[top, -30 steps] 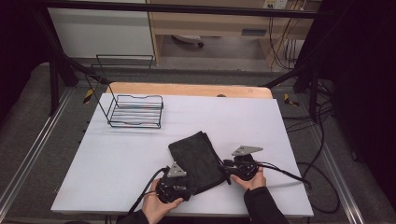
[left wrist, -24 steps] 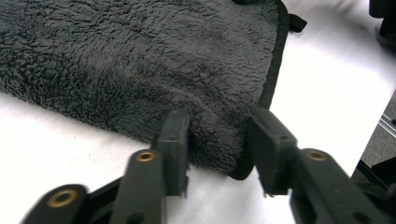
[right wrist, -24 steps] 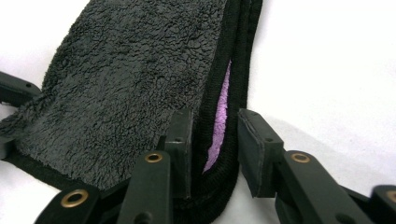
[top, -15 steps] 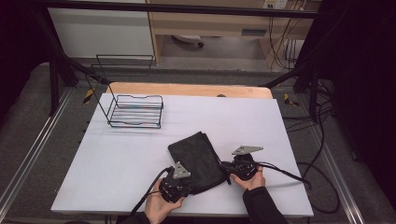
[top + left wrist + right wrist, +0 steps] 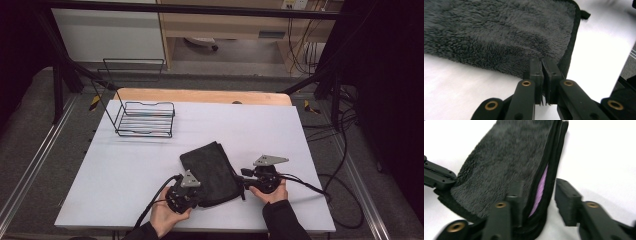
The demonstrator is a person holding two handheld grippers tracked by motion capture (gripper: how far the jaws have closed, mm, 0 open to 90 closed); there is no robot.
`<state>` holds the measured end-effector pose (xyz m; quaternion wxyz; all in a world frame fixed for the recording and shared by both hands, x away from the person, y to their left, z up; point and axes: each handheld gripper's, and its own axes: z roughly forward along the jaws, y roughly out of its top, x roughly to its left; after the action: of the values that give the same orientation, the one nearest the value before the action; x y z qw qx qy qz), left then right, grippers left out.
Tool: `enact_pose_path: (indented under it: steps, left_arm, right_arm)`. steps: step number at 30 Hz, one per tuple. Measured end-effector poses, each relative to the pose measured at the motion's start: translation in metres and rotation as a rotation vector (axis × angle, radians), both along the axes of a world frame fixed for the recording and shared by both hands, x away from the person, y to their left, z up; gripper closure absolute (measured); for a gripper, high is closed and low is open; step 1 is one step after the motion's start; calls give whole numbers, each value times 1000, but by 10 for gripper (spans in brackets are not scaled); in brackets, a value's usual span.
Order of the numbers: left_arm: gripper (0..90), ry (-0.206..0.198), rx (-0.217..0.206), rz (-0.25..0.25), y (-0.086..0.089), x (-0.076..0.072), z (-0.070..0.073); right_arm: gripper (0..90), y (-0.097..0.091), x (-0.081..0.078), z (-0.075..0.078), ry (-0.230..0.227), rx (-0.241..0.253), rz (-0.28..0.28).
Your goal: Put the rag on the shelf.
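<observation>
A dark grey fleece cloth (image 5: 210, 172), folded over, lies on the white table (image 5: 125, 170) near its front edge. My left gripper (image 5: 201, 196) comes in from the cloth's near left. Its jaws have just been closing and, in the left gripper view, my left gripper (image 5: 542, 67) is shut on the cloth's (image 5: 499, 37) hemmed edge. My right gripper (image 5: 243, 186) points at the cloth's right edge. In the right gripper view, my right gripper (image 5: 539, 185) has just been opening. Its jaws straddle the cloth's (image 5: 506, 165) folded edge without pressing, and a purple label shows in the fold.
A black wire basket (image 5: 145, 119) stands at the table's back left. A wooden board (image 5: 200, 96) runs along the far edge. Cables (image 5: 310, 185) trail from the right gripper off the table's right side. The frame's metal rails flank the table.
</observation>
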<state>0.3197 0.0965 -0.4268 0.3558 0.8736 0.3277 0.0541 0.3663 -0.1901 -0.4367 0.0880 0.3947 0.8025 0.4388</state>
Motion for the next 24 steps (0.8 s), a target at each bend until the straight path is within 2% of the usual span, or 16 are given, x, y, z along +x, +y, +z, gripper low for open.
enact_pose_path:
  steps: [1, 3, 8, 10, 13, 15, 21, 24]
  left_arm:
    - [866, 0, 1, -3, 4, 0, 1]
    - [866, 3, 10, -10, 11, 1, 3]
    - [866, 7, 23, -14, 28, 1, 4]
    - [867, 4, 26, -12, 34, 1, 6]
    - [867, 3, 37, -7, 43, 1, 6]
    - [866, 10, 45, -4, 50, 1, 4]
    - [866, 22, 43, 19, 66, 1, 4]
    - [864, 32, 35, 19, 71, -1, -1]
  right_arm:
    - [502, 0, 0, 0, -9, 2, -1]
    - [481, 0, 0, 0, -11, 0, -1]
    - [355, 2, -1, -3, -24, 5, 1]
    - [317, 3, 0, -3, -6, 14, 5]
    - [288, 3, 0, -4, -4, 8, 11]
    - [236, 3, 1, -4, -3, 3, 3]
    - [181, 2, 1, -4, -16, 10, -6]
    - [160, 2, 1, -4, -20, 12, -12]
